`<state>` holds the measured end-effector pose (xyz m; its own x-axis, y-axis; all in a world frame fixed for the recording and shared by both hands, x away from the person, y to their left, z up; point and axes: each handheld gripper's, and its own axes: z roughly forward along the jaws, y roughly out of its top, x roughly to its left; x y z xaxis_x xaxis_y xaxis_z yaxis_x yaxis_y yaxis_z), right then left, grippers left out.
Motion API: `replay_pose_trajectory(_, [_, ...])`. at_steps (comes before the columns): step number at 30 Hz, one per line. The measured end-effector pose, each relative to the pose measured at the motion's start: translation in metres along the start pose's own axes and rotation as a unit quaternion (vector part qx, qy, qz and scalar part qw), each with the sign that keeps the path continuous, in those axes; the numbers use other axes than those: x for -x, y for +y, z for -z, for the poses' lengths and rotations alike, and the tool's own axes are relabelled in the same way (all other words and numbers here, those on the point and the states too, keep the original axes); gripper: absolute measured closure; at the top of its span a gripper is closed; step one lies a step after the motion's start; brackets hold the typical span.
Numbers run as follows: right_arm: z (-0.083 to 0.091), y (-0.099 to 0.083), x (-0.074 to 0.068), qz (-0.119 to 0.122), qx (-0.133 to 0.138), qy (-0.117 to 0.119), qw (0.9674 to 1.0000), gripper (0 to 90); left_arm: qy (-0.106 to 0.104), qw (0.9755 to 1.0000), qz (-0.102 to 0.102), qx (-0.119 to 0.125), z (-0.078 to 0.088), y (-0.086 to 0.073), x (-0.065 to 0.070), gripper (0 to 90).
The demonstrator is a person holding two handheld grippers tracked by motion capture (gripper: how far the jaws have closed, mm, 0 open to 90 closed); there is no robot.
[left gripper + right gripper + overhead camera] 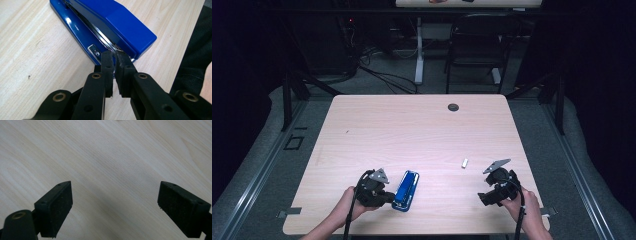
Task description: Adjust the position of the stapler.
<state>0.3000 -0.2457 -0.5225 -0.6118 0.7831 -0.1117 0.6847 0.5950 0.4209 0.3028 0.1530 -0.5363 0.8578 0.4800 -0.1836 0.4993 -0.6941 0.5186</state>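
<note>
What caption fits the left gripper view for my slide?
Left gripper, jaws nearly shut, tips at the near end of a blue stapler on the wooden table.

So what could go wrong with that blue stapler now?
1. The left tool pinches just the metal strip at one end of the stapler, a thin hold, so it could slip out or the stapler could swing when lifted.
2. The stapler lies near the table's front edge and might get nudged off.
3. The right tool hangs open over bare wood, so it gives no support.
</note>
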Motion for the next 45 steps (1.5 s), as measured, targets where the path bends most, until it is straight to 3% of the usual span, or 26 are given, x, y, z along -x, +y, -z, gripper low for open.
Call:
replay_pose_trajectory(4, [-0.002, -0.001, -0.001, -0.01, 0.01, 0.007, 0.9999, 12.3, -0.008, 1.0, 0.003, -0.004, -0.005, 0.0, 0.003, 87.4])
replay_pose_trajectory(5, [-0.001, 0.0, 0.0, -0.003, 0.001, 0.008, 1.0, 12.3, -0.012, 0.9999, 0.007, -0.002, -0.006, 0.001, 0.003, 87.4])
replay_pose_trajectory(10, [-0.002, 0.001, -0.001, -0.007, 0.002, 0.012, 0.9999, 12.5, -0.024, 0.9997, 0.001, -0.005, -0.016, 0.004, 0.012, 87.2])
replay_pose_trajectory(13, [-0.002, 0.001, -0.001, -0.004, 0.001, 0.013, 0.9999, 12.6, -0.021, 0.9998, -0.006, -0.001, -0.021, 0.007, 0.017, 87.1])
replay_pose_trajectory(21, [-0.002, 0.005, -0.004, -0.029, 0.025, 0.053, 0.9979, 13.4, -0.013, 0.9996, 0.005, 0.025, -0.03, 0.011, 0.022, 87.3])
replay_pose_trajectory(25, [-0.001, 0.01, -0.01, -0.041, 0.034, 0.063, 0.9966, 13.6, -0.012, 0.9995, -0.002, 0.03, -0.034, 0.014, 0.027, 87.4])
replay_pose_trajectory(31, [-0.001, 0.019, -0.02, -0.044, 0.044, 0.089, 0.9941, 13.4, -0.013, 0.9992, 0.0, 0.038, -0.04, 0.02, 0.033, 87.4])
replay_pose_trajectory(37, [-0.003, 0.029, -0.034, -0.016, 0.046, 0.113, 0.9924, 13.2, -0.012, 0.9989, -0.003, 0.045, -0.048, 0.027, 0.04, 88.1])
replay_pose_trajectory(45, [-0.004, 0.032, -0.04, -0.011, 0.049, 0.121, 0.9914, 13.2, -0.02, 0.9985, -0.006, 0.051, -0.053, 0.034, 0.04, 87.8])
